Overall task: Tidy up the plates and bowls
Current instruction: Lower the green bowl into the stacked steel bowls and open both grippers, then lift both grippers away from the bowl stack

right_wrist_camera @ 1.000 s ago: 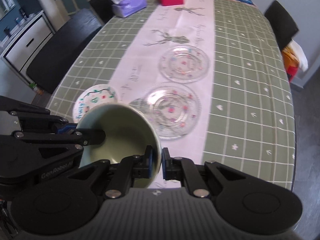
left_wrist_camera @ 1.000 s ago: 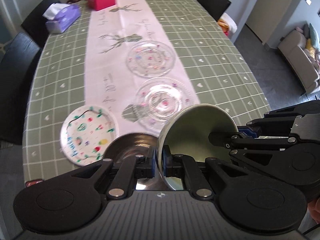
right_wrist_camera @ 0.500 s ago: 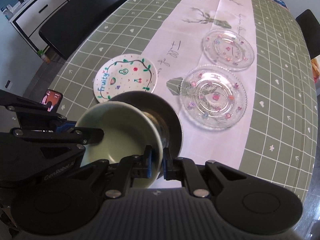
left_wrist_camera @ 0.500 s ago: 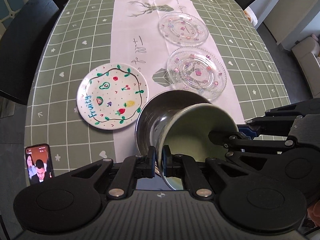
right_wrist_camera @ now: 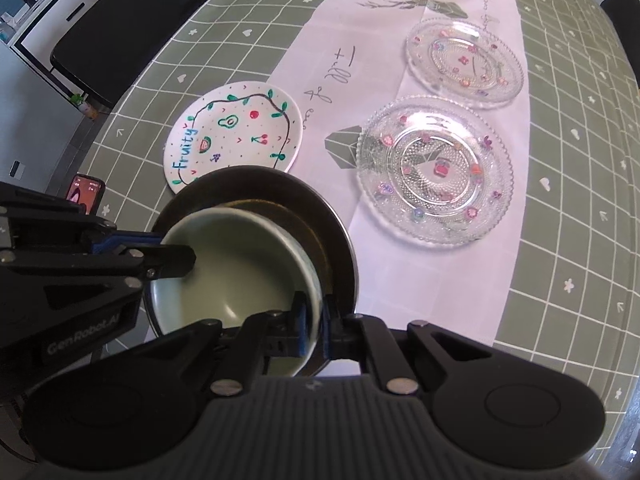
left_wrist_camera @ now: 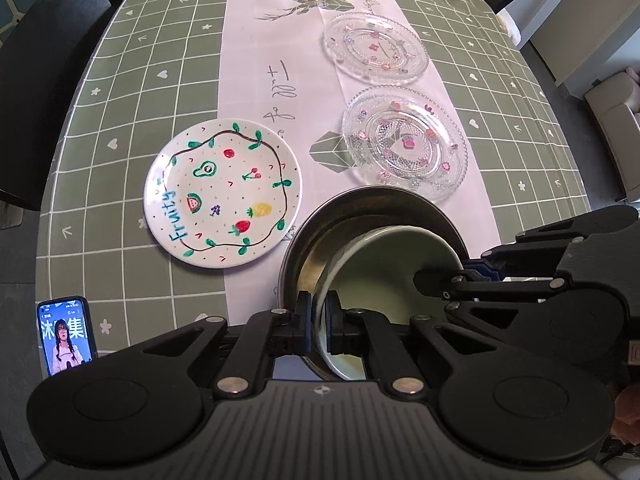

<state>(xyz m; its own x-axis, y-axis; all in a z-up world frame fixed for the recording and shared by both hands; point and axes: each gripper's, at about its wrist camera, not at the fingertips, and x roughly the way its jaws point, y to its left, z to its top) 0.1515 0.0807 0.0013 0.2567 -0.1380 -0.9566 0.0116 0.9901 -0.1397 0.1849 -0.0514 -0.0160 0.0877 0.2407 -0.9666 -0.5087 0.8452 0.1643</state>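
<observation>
Both grippers hold one pale green bowl by its rim. My left gripper is shut on the bowl's left rim. My right gripper is shut on its right rim. The green bowl sits inside a larger steel bowl at the table's near edge; the steel bowl also shows in the right wrist view. A white "Fruity" plate lies to the left. Two clear glass plates lie further back on the white runner.
A phone with a lit screen lies at the table's near left edge. Black chairs stand along the left side. The green checked tablecloth covers the table. A sofa stands off to the right.
Both grippers have lowered the green bowl down into the steel bowl. The views have dropped closer to the table.
</observation>
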